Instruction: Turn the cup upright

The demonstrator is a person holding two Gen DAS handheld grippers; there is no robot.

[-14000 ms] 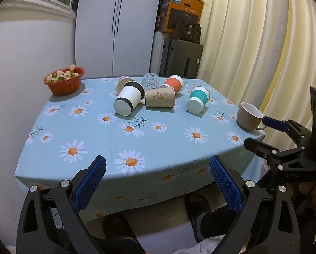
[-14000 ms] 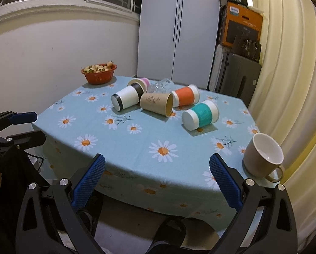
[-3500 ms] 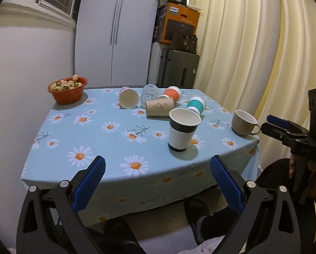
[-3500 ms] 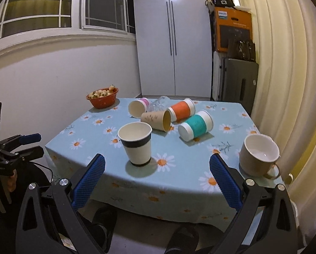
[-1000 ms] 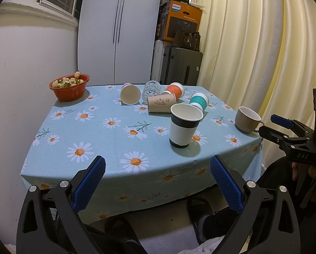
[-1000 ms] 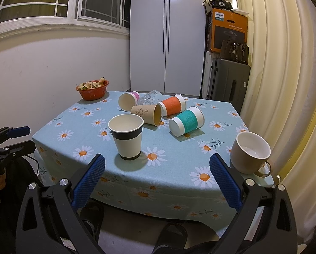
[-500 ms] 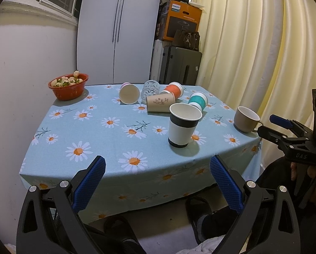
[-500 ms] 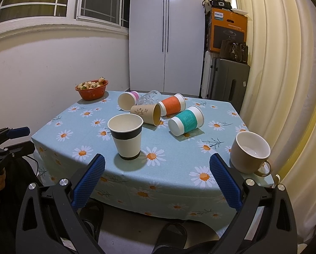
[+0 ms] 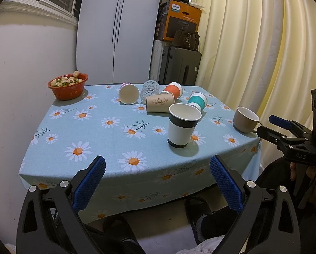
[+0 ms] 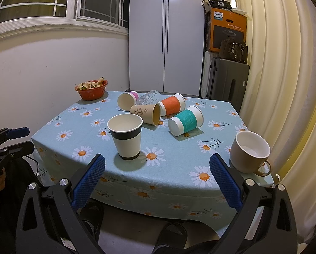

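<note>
White paper, banded in black near the rim and at the base: that is the black-banded cup (image 10: pixel 127 136), and it stands upright, mouth up, on the near middle of the table (image 10: pixel 179 182) with its daisy-print blue cloth. I judge that cup's flip finished.

My left gripper (image 9: pixel 156 182) hangs off the near edge of the table with its jaws spread wide and nothing between the blue pads. My right gripper (image 10: pixel 156 182) is the same: released, empty, held back from the table edge. Neither touches any cup.

Behind the upright cup, four paper cups lie on their sides in a loose cluster. The teal-sleeved cup (image 10: pixel 185 120) lies nearest on the right, base toward me. The brown cup (image 10: pixel 146 113) lies just behind the standing cup, mouth facing right. The orange-sleeved cup (image 10: pixel 172 104) lies behind the brown one and looks to be touching it. The pink-based cup (image 10: pixel 127 100) lies at the back left, mouth toward me. A clear glass (image 10: pixel 148 98) also lies tipped among them.

A beige mug (image 10: pixel 250 151) sits upright near the right corner. A red bowl (image 10: pixel 91 90) of fruit sits at the far left corner.

If every cup is meant, I judge one done and four paper cups plus the glass left.
</note>
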